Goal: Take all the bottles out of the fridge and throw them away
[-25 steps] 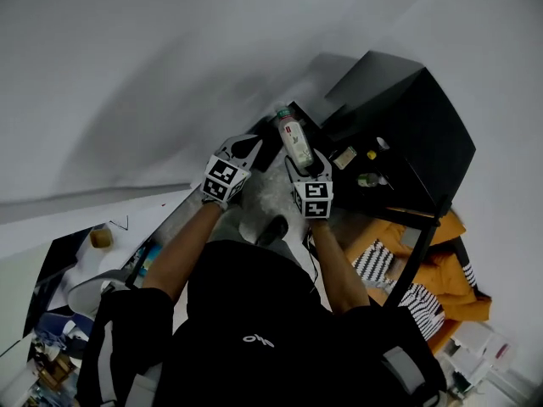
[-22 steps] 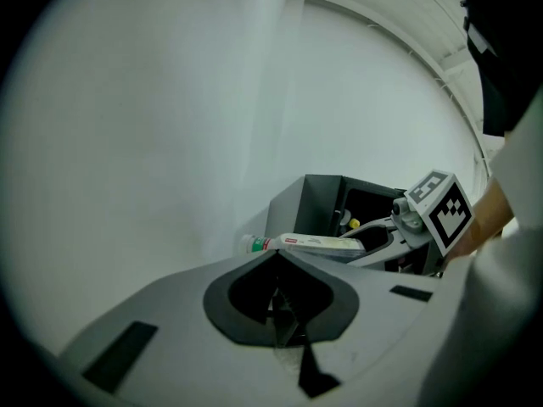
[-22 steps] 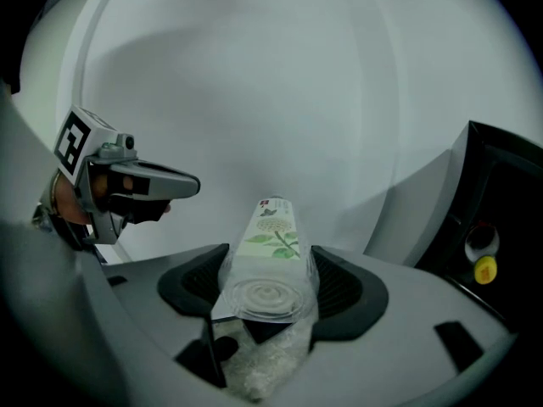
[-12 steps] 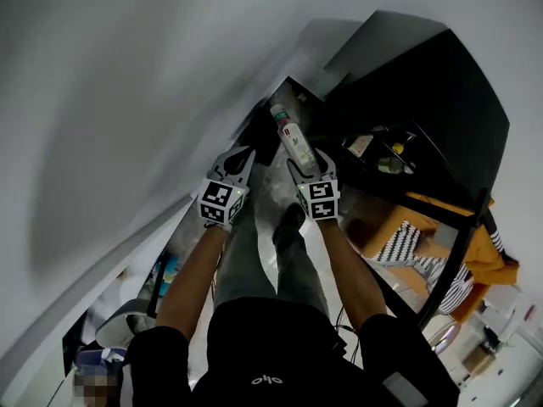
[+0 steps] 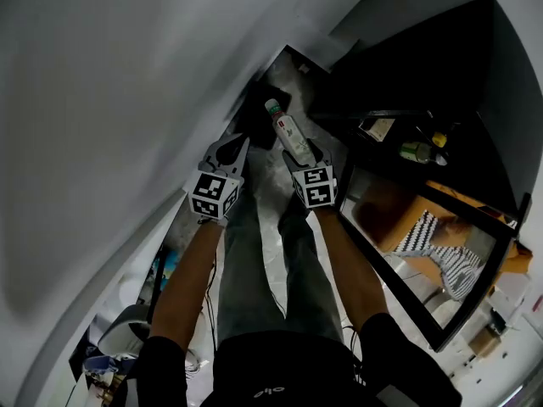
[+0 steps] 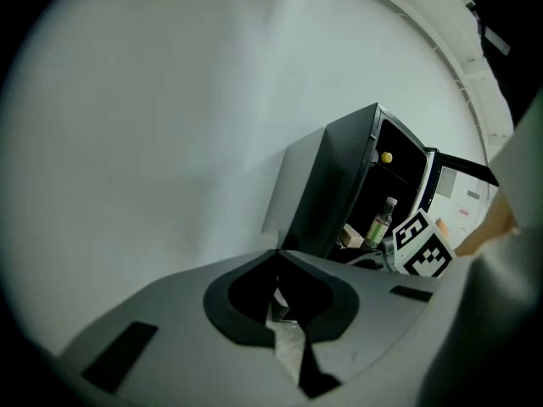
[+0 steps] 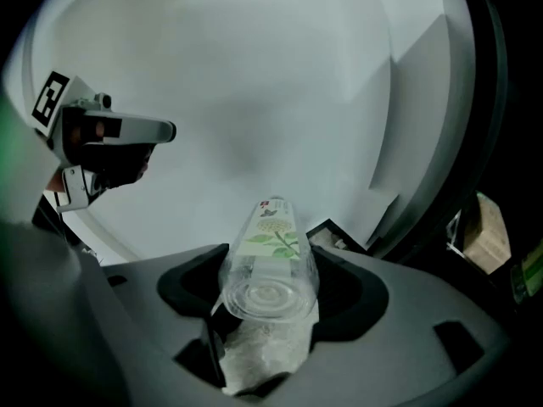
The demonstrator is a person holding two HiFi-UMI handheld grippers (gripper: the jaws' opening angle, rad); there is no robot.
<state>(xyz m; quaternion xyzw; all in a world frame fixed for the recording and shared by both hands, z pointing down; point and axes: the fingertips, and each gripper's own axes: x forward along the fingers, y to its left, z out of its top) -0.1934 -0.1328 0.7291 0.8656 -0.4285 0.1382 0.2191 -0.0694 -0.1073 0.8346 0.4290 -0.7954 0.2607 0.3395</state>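
My right gripper (image 5: pixel 304 155) is shut on a clear plastic bottle (image 5: pixel 287 132) with a white and green label, whose cap points away from me. In the right gripper view the bottle's base (image 7: pixel 270 291) faces the camera between the two jaws. My left gripper (image 5: pixel 236 145) hangs beside it at the left, shut, with nothing in it; its tips meet (image 6: pixel 277 259). The black fridge (image 5: pixel 399 100) stands open at the right. A green-labelled bottle (image 6: pixel 382 219) stands inside it, and small bottles (image 5: pixel 417 151) show on its shelf.
The fridge's glass door (image 5: pixel 424 261) swings out at the right. A white wall (image 5: pixel 127 100) fills the left. A dark object (image 5: pixel 254 117) lies on the pale floor ahead of the grippers. The person's legs (image 5: pixel 271 261) are below, with clutter (image 5: pixel 119 337) at the lower left.
Both grippers have sunk toward the floor, side by side. The bottle stays in the right gripper. The head view has swung, so the fridge now stands higher at the right.
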